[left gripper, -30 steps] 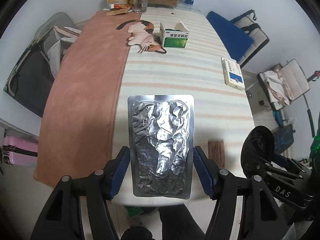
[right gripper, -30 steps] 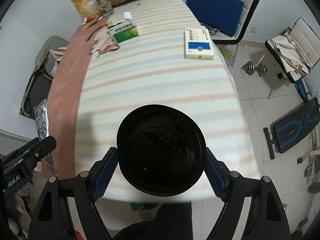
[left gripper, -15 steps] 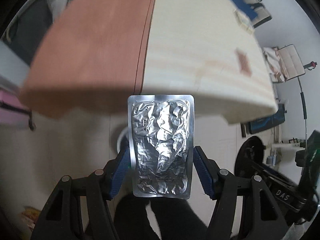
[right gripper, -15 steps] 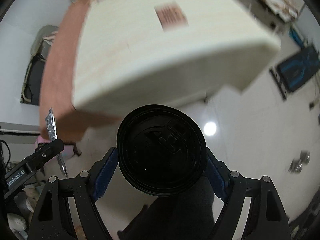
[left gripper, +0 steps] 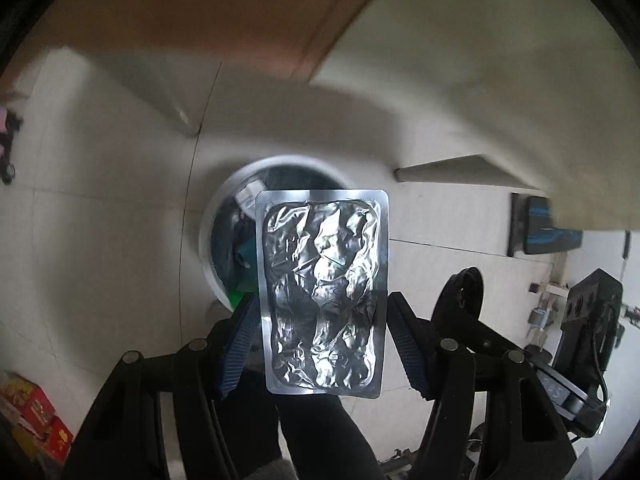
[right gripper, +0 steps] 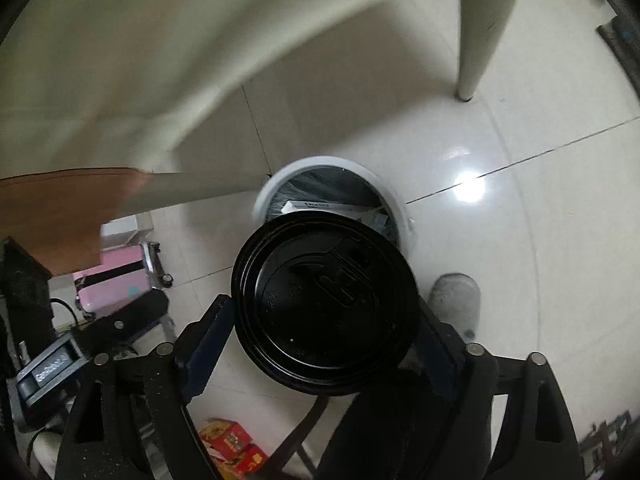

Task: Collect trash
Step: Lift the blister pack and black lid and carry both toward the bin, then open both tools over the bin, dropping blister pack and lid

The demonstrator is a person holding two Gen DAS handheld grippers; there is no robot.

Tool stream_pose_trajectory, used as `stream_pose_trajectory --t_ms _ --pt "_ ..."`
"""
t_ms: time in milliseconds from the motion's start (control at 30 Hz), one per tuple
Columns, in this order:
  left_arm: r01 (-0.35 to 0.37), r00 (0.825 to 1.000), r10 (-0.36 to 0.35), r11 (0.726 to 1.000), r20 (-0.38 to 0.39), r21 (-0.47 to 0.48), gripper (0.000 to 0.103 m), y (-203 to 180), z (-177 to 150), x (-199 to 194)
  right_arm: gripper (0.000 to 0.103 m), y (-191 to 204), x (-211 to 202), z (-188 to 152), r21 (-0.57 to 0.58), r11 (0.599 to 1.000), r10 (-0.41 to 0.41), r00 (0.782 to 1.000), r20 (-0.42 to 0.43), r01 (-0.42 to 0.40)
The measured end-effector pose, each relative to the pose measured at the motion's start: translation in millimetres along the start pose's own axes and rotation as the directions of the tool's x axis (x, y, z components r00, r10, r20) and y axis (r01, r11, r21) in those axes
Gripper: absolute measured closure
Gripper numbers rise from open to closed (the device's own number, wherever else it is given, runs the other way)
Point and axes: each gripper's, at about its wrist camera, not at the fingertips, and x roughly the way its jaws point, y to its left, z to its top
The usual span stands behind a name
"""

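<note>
My left gripper [left gripper: 322,340] is shut on a crumpled silver foil blister pack [left gripper: 322,292], held upright above a round white-rimmed trash bin [left gripper: 224,208] on the floor. My right gripper [right gripper: 322,320] is shut on a black plastic cup lid [right gripper: 324,304], also held over the same bin [right gripper: 320,166], which holds a black liner and some packaging. The right gripper also shows at the right of the left wrist view [left gripper: 464,312]. The left gripper's body shows at the lower left of the right wrist view [right gripper: 92,340].
The table edge [left gripper: 440,60] with its brown cloth [left gripper: 200,12] hangs overhead, and a table leg [right gripper: 480,40] stands behind the bin. A pink suitcase [right gripper: 116,280] sits left, red boxes [right gripper: 232,444] lie near my feet, and a grey slipper [right gripper: 456,300] is beside the bin.
Both grippers have swung down from the tabletop to below its edge, carrying the blister pack and the lid. The bin is now under both.
</note>
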Motion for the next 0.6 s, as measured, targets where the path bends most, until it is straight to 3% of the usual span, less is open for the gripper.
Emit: stream_pose_trajectory --t_ms 67,100,167,300,433,600 --pt "-0.015 1.0 0.015 1.0 0.002 -0.026 0.03 16 4 25 0.01 -9 30 10 0.002 1.0 0.023 0.999 -0.025 -0.023" --pt "-0.026 1.0 0.026 0.999 0.008 -0.036 0.015 22 6 34 0.008 -14 47 13 0.006 0.999 0.034 0.999 -0.038 -0.034" --pt "-0.061 0.998 0.061 0.997 0.007 -0.05 0.002 34 7 47 0.0 -21 71 15 0.007 1.0 0.03 0.998 -0.056 -0.029" --pt "-0.105 0.993 0.108 0.992 0.041 -0.068 0.002 47 2 52 0.0 -24 90 14 -0.023 0.999 -0.03 0.998 -0.057 0.029" --pt "-0.213 0.97 0.218 0.975 0.111 -0.059 0.002 46 -7 37 0.0 -21 87 6 -0.091 0.985 -0.149 0.988 -0.033 0.145" --pt "-0.277 0.953 0.279 0.96 0.114 -0.035 0.002 40 -18 23 0.0 -5 70 -1 -0.162 0.929 -0.333 0.942 0.034 0.334"
